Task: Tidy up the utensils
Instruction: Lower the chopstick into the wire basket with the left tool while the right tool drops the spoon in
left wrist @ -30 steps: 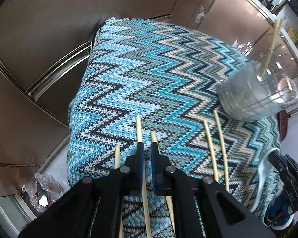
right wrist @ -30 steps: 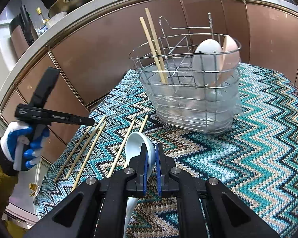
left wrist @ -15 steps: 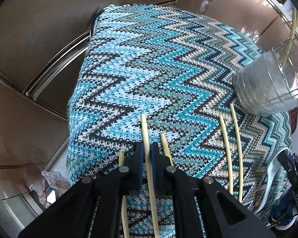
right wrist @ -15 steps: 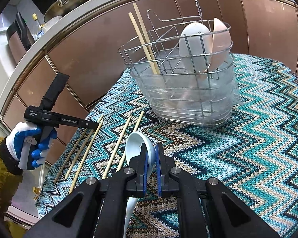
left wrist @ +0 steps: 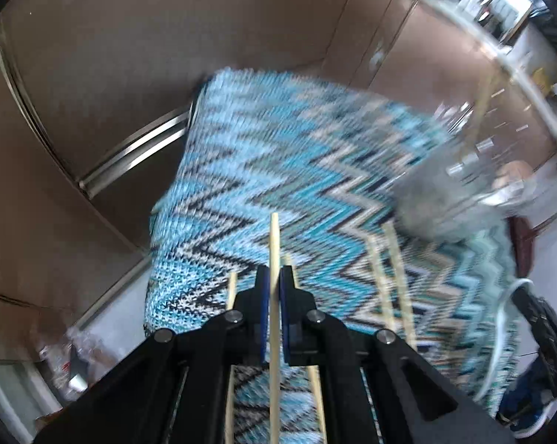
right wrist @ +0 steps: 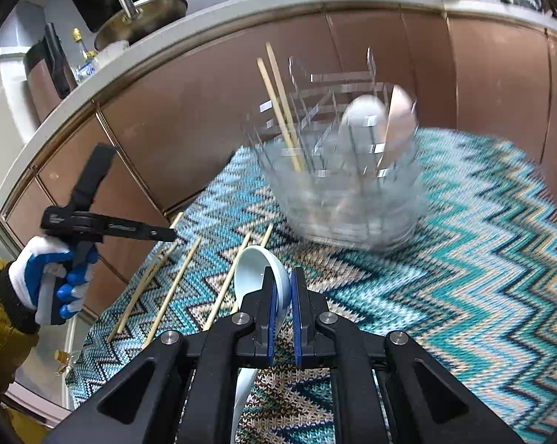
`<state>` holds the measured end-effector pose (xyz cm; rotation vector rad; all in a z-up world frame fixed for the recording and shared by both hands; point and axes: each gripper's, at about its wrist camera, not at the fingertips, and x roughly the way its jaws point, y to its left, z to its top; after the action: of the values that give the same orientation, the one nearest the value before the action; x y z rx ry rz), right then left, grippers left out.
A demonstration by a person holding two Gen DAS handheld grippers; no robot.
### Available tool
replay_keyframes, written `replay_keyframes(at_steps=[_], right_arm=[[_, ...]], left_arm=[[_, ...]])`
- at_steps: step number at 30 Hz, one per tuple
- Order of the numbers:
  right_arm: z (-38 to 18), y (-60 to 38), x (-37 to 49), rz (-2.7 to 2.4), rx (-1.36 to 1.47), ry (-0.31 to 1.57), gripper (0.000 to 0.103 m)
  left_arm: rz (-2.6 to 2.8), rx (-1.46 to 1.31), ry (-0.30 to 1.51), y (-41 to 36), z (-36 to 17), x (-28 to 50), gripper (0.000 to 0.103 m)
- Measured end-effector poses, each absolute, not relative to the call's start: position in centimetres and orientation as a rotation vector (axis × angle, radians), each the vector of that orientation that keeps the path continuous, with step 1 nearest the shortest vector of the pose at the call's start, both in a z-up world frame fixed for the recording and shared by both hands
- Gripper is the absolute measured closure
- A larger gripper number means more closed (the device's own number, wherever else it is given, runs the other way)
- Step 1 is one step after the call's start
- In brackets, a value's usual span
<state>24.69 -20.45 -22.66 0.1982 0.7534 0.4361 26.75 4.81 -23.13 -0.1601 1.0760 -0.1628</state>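
Note:
My left gripper [left wrist: 274, 277] is shut on a wooden chopstick [left wrist: 274, 244] and holds it above the zigzag cloth [left wrist: 278, 155]. Other chopsticks [left wrist: 393, 270] lie on the cloth beside it. My right gripper [right wrist: 282, 277] is shut on the edge of a white ceramic spoon [right wrist: 256, 270], whose bowl points toward the wire utensil basket [right wrist: 345, 192]. The basket holds two chopsticks [right wrist: 278, 103] and two spoons [right wrist: 363, 118]. The left gripper [right wrist: 167, 236] shows in the right wrist view with the chopstick tip lifted. Several chopsticks [right wrist: 174, 285] lie on the cloth there.
Brown cabinet fronts [right wrist: 189, 111] run behind the table under a counter with a metal pot [right wrist: 141, 14]. The table's cloth edge [left wrist: 152, 259] drops off at the left. The basket [left wrist: 459, 185] is blurred at the right in the left wrist view.
The left gripper has closed on one chopstick and lifted it off the cloth. The right gripper has lifted the white spoon; both views are blurred by motion.

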Motion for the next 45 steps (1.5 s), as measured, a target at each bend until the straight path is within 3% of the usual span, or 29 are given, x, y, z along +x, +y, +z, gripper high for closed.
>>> replay_keyframes(at_steps=[14, 22, 30, 45], right_arm=[[-11.1, -21.7, 22.9, 0.322, 0.145, 0.405, 0.096], [-7.6, -22.0, 27.6, 0.245, 0.132, 0.216, 0.096], [-10.2, -22.6, 32.1, 0.118, 0.129, 0.1, 0.096], [-15.9, -21.6, 32.8, 0.069, 0.046, 0.108, 0.094]], left_arm=[[-0.372, -0.244, 0.599, 1.3, -7.3, 22.8, 0.098], [-0.459, -0.304, 0.374, -3.3, -2.8, 26.0, 0.098], [-0.387, -0.32, 0.192, -7.8, -5.3, 30.0, 0.098], [-0.236, -0.24, 0.123, -10.7, -13.6, 31.8, 0.098]])
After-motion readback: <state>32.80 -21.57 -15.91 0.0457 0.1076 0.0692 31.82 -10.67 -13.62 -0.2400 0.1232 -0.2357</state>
